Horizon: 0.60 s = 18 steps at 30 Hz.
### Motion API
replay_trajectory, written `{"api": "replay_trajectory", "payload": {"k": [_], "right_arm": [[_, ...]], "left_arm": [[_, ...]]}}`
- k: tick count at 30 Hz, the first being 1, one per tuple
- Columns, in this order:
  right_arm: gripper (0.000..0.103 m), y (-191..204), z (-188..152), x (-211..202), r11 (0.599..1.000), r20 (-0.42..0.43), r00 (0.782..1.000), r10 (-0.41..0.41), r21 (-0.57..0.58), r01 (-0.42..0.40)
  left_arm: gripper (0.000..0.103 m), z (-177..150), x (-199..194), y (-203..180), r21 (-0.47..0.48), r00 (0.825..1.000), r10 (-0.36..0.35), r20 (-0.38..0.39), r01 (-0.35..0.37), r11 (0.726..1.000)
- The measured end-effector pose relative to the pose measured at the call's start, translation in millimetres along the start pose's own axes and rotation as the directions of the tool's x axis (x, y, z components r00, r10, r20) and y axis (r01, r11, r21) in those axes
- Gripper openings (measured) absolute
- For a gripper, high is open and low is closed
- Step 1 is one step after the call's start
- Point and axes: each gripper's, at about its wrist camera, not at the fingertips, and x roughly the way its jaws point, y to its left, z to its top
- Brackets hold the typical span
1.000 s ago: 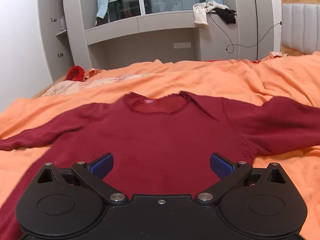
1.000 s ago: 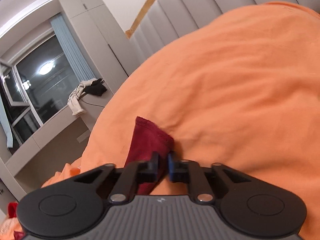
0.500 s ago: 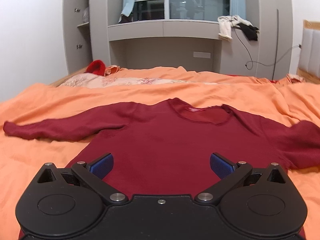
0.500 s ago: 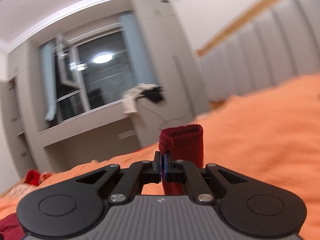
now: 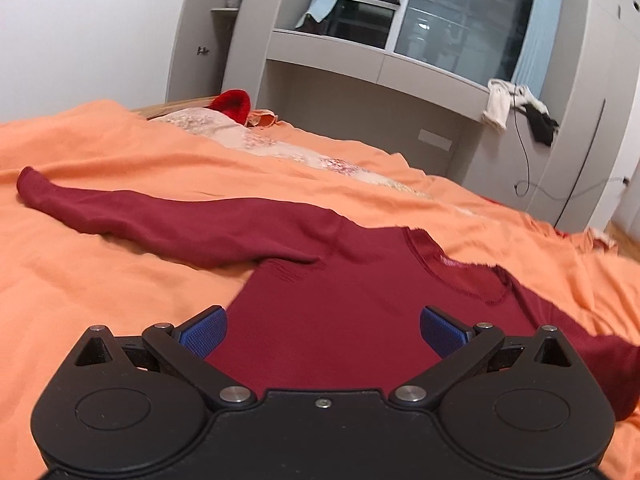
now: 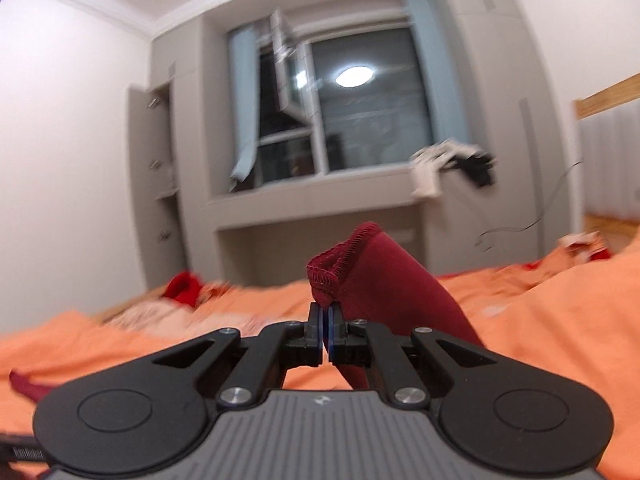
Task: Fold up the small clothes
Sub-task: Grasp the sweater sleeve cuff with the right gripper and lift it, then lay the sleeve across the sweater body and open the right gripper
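A dark red long-sleeved top lies spread flat on the orange bedspread, neck hole away from me. Its left sleeve stretches out to the left. My left gripper is open and empty, low over the top's body near the left armpit. My right gripper is shut on the cuff of the right sleeve and holds it lifted above the bed. The far left cuff shows at the right wrist view's lower left.
A pale patterned garment and a bright red item lie at the bed's far side. Grey cabinets and a window ledge stand beyond, with white and black clothes hung on it. A padded headboard is at the right.
My right gripper has lifted the sleeve cuff off the bed and swung left toward the window. My left gripper has turned left, so the left sleeve now fills its view.
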Motion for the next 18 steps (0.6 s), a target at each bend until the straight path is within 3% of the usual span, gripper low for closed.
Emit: {"api": "replay_trajectory", "payload": {"k": [4,7,12,18], "right_arm": [[0.002,56.1,-40.5,31.8,0.994,-0.100,0.993,0.070,-0.079,-0.078],[0.002,89.2,-73.8,37.7,0.976,-0.184,0.974,0.134,-0.145,-0.162],[0.002,127.1,-108.4,29.6,0.935,-0.314,0.923,0.221,-0.199,-0.292],[0.003,144.5,-124.0,-1.3,0.870,-0.400,0.870,0.287,-0.271,-0.412]], "left_arm": [[0.103,3.9,-1.7,13.1,-0.032,1.000,0.004,0.008,-0.004,0.999],[0.103,7.7,-1.3,21.8,-0.060,1.000,0.017,0.016,-0.016,0.998],[0.102,9.8,1.8,29.6,-0.087,0.999,0.029,0.021,-0.027,0.996],[0.103,10.0,9.5,26.5,-0.087,1.000,0.025,0.011,-0.024,0.996]]}}
